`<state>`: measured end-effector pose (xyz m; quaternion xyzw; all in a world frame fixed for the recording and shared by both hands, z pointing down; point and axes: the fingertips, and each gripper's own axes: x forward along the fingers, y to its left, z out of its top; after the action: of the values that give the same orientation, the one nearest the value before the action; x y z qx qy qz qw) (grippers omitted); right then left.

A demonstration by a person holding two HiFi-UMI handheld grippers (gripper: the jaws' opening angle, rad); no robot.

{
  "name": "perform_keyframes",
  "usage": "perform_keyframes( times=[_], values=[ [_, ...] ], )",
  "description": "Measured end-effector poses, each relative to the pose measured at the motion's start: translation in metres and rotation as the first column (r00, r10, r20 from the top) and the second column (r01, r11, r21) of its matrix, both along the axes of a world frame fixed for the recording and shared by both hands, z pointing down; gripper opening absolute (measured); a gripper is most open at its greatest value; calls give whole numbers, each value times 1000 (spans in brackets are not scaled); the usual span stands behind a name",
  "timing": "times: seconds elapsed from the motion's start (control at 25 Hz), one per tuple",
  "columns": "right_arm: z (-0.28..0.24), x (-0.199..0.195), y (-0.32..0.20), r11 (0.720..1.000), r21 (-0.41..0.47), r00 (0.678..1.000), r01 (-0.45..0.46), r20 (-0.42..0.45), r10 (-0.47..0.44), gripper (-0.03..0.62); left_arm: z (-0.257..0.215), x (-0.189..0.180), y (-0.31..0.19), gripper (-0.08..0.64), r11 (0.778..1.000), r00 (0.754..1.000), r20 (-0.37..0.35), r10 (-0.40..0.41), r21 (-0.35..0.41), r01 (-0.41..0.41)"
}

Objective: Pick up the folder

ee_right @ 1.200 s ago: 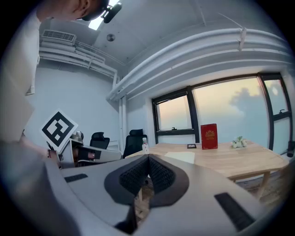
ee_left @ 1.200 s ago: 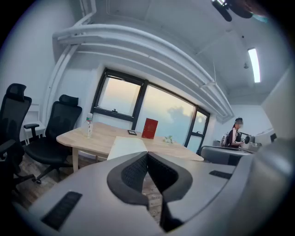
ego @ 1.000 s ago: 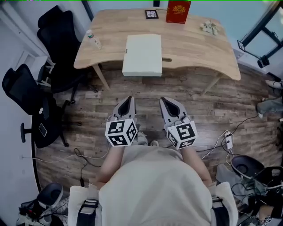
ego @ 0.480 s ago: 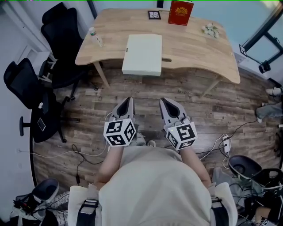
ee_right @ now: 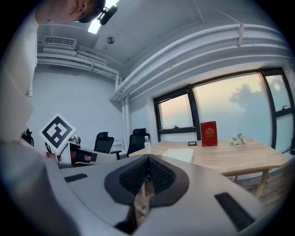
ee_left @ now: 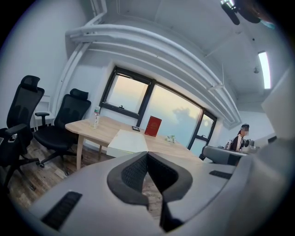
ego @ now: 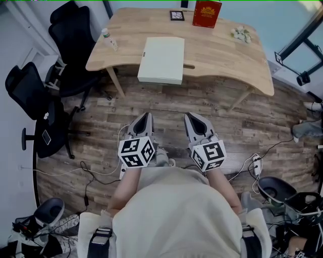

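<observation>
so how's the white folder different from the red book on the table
The folder is pale and lies flat at the near edge of the wooden table; the red book stands upright at its far edge. The folder covers far more tabletop than the red book. Both sit on that table.

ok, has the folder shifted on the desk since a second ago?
No. The folder lies at the near edge of the desk as before, with the same spacing from the water bottle and the red book; only the view drifted slightly.
</observation>
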<state>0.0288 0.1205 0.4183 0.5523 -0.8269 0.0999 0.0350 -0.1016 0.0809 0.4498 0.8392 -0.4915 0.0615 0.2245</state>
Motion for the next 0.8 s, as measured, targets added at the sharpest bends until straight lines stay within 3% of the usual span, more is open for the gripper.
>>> perform_keyframes(
  times=[0.8],
  values=[
    [8, 29, -59, 1000, -17, 999, -26, 41, 26, 18, 14, 18, -66, 20, 999, 1000, -13, 2, -33, -3]
  ],
)
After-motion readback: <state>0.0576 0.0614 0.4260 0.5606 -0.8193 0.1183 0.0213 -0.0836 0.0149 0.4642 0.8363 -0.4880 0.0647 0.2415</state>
